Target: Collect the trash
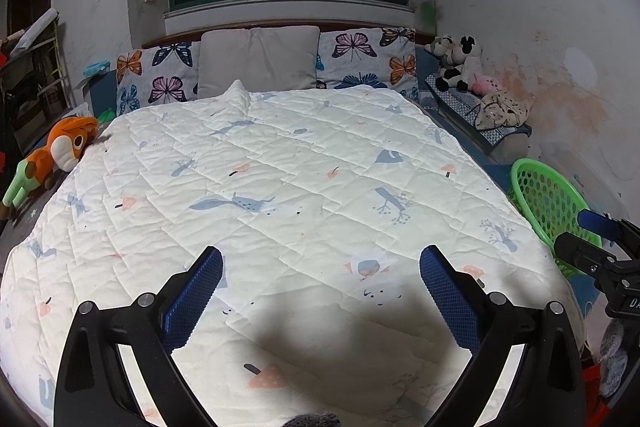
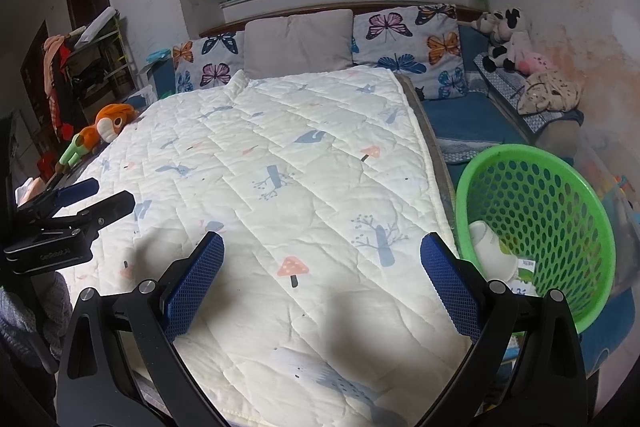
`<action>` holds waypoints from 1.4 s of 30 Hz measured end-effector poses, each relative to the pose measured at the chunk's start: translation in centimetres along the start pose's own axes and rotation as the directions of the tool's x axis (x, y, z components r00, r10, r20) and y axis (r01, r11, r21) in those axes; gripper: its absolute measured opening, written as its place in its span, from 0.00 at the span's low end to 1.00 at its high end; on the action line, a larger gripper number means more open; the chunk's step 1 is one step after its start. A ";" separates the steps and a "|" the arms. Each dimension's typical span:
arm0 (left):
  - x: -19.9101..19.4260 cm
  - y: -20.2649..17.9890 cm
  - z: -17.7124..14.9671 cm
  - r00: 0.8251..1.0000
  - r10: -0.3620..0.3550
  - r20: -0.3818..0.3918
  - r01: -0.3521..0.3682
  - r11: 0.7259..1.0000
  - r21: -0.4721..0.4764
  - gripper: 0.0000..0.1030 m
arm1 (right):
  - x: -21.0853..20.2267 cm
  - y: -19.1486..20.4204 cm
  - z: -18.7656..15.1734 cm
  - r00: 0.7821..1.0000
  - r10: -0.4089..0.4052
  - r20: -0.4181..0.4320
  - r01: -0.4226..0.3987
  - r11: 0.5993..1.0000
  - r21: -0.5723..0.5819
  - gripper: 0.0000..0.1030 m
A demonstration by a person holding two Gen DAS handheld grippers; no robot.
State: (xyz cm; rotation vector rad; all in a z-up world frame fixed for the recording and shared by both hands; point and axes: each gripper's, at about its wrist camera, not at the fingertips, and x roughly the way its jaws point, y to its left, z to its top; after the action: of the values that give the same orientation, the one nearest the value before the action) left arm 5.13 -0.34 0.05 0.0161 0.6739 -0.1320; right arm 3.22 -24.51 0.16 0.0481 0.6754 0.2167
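A green perforated basket (image 2: 552, 227) stands tilted at the bed's right side, holding a white paper cup (image 2: 490, 251) and a labelled wrapper (image 2: 526, 267). The same basket (image 1: 548, 203) shows at the right edge of the left wrist view. My left gripper (image 1: 320, 291) hovers open over the white quilt (image 1: 280, 187), nothing between its blue pads. My right gripper (image 2: 320, 287) is open too, empty, above the quilt's (image 2: 300, 167) right part, its right finger (image 2: 452, 291) close to the basket rim. Each gripper appears in the other's view, the right gripper (image 1: 588, 247) and the left gripper (image 2: 80, 203).
Butterfly pillows (image 1: 356, 59) and a grey pillow (image 1: 260, 63) line the headboard. An orange plush toy (image 1: 60, 151) lies at the bed's left edge. Cow plush toys (image 1: 456, 63) and a crumpled cloth (image 1: 500, 111) sit on a blue bench along the right wall. Shelves (image 2: 92, 67) stand left.
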 end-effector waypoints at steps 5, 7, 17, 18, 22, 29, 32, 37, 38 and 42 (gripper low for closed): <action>0.0 0.1 -0.2 1.000 0.002 0.002 -0.002 1.000 -0.003 0.93 | 0.0 0.1 0.1 1.000 0.003 -0.003 -0.003 1.000 -0.001 0.95; 0.0 0.1 -0.1 1.000 0.001 0.001 -0.001 1.000 -0.002 0.93 | 0.1 0.2 0.1 1.000 0.005 -0.004 -0.005 1.000 -0.002 0.95; 0.2 0.2 -0.4 1.000 0.001 -0.003 -0.001 1.000 -0.003 0.93 | 0.2 0.4 0.1 1.000 0.008 -0.006 -0.008 1.000 -0.004 0.95; 0.2 0.2 -0.4 1.000 0.001 -0.003 -0.001 1.000 -0.004 0.93 | 0.2 0.4 0.1 1.000 0.009 -0.006 -0.009 1.000 -0.004 0.95; 0.3 0.3 -0.4 1.000 0.001 -0.003 -0.001 1.000 -0.004 0.93 | 0.3 0.5 0.1 1.000 0.011 -0.007 -0.011 1.000 -0.004 0.95; 0.3 0.3 -0.4 1.000 0.000 -0.004 0.000 1.000 -0.004 0.93 | 0.3 0.5 0.1 1.000 0.012 -0.008 -0.012 1.000 -0.005 0.95; 0.3 0.3 -0.4 1.000 0.000 -0.004 0.000 1.000 -0.003 0.93 | 0.3 0.5 0.1 1.000 0.010 -0.008 -0.010 1.000 -0.005 0.95; 0.2 0.3 -0.4 1.000 0.000 -0.003 0.000 1.000 -0.003 0.93 | 0.4 0.6 0.1 1.000 0.010 -0.009 -0.010 1.000 -0.007 0.95; 0.3 0.3 -0.4 1.000 0.001 -0.004 -0.001 1.000 -0.002 0.93 | 0.4 0.6 0.1 1.000 0.009 -0.008 -0.009 1.000 -0.007 0.95; 0.3 0.3 -0.4 1.000 0.001 -0.004 -0.001 1.000 -0.003 0.93 | 0.4 0.6 0.1 1.000 0.010 -0.009 -0.010 1.000 -0.008 0.95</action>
State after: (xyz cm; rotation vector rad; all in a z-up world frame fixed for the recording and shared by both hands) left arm 5.11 -0.04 -0.44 0.0144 0.6785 -0.1297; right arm 3.48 -23.85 0.01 0.0427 0.6836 0.2293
